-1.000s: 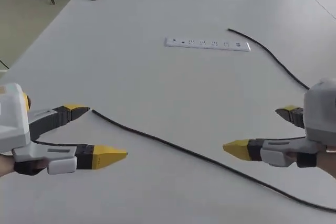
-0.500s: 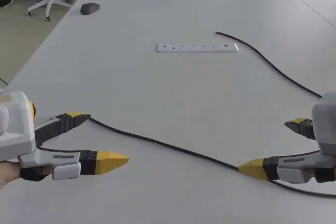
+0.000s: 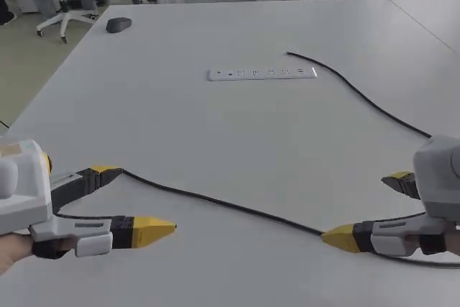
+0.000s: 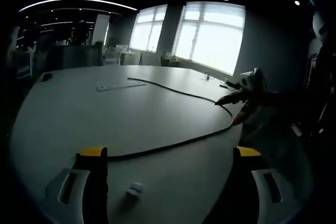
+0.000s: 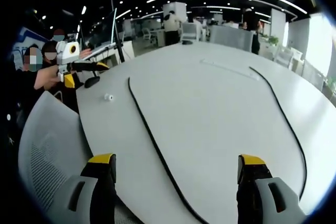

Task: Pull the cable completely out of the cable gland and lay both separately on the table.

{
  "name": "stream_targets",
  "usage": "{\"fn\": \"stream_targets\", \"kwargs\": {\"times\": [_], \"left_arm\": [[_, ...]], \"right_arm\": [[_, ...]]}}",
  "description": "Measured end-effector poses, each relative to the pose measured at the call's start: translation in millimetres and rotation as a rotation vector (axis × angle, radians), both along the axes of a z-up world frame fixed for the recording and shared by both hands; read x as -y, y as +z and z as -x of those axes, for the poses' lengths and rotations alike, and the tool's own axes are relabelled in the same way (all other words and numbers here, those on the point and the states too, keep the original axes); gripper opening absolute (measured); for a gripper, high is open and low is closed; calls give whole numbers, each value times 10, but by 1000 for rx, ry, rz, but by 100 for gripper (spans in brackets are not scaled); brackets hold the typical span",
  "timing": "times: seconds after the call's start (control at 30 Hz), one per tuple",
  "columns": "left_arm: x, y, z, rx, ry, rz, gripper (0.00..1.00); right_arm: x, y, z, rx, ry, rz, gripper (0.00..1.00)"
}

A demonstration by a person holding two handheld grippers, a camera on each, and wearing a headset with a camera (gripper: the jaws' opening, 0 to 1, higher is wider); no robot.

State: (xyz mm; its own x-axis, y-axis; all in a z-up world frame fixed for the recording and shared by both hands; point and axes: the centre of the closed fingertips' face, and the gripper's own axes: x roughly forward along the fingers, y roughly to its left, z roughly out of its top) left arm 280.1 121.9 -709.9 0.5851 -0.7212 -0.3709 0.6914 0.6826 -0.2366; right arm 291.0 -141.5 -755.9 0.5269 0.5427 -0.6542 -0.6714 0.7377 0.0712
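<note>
Cable looks to be fully out and flat on the table. It's one long black line with a free end on the left, running across in front of the person and then looping back up toward the power strip. In the left gripper view there's a small whitish piece I take for the cable gland. It's sitting on its own, not touching the cable, though it's too small to make out any detail.

My read on why it's laid out like this: the task wants the two parts separate, and that's how they lie now, with bare tabletop between them. So this looks like the very end of the job, or close to it.

Left gripper has its jaws spread wide and nothing between them. The cable's free end is just beside the tip of its far jaw. In its own view the cable crosses just past both jaw tips, and the gland lies nearer in, between the jaws.

Right gripper is also spread wide and empty. In its own view the cable runs along the table between its jaws, closer to the left one. I can't tell if it touches the near jaw in the head view. Neither gripper is gripping anything, which fits both parts being set down.
</note>
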Motion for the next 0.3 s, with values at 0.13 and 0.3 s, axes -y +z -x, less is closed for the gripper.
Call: {"fn": "stream_targets", "kwargs": {"times": [0.13,0.3], "left_arm": [[0,12,0,6,2,-1,99],[-10,-2,10,-2,6,-3,99]], "right_arm": [[14,2,25,0,-1,-1,98],[8,15,40,-2,9,3,97]]}}
